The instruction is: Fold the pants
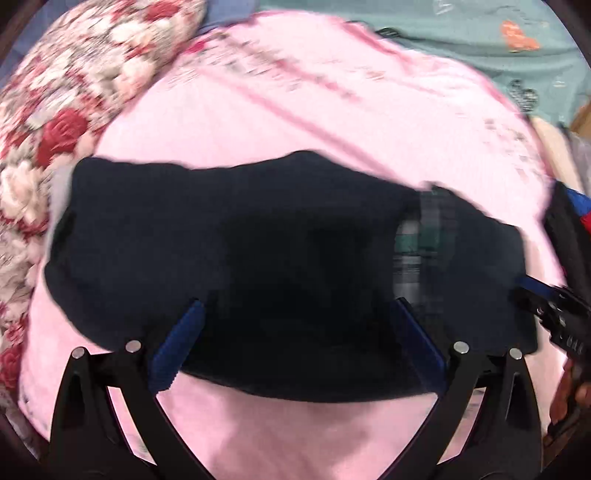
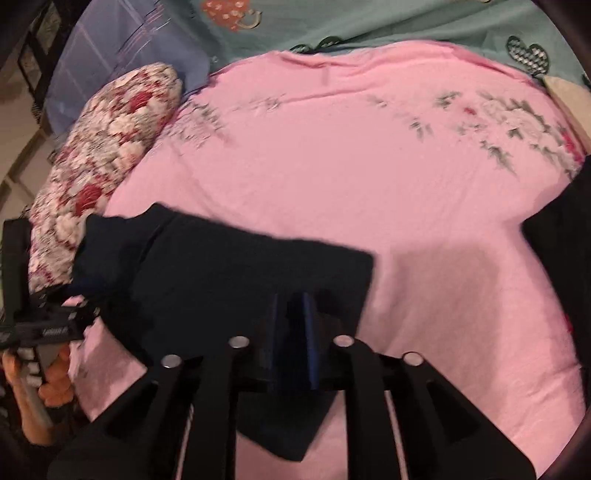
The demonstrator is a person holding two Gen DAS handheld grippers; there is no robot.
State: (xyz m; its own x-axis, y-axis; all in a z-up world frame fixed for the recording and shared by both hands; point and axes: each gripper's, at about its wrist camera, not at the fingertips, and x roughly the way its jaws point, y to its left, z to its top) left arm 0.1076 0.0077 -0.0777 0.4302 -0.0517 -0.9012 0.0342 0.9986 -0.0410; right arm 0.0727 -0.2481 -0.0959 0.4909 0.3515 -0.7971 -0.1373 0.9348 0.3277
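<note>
Dark navy pants (image 1: 258, 258) lie folded in a wide band across the pink sheet (image 1: 295, 110), with a plaid lining patch (image 1: 410, 243) showing near their right end. My left gripper (image 1: 297, 304) hovers over their near edge, open wide, with the cloth under its blue pads. In the right wrist view my right gripper (image 2: 291, 299) has its blue pads close together, pinched on the right end of the pants (image 2: 221, 266). It also shows at the right edge of the left wrist view, at the pants' right end. The image is motion-blurred.
A red and white floral quilt (image 2: 110, 147) lies bunched at the left beside the pants. Teal printed bedding (image 2: 369, 22) runs along the far side. A dark cloth item (image 2: 561, 258) sits at the right edge. A hand (image 2: 51, 384) holds the left gripper's handle.
</note>
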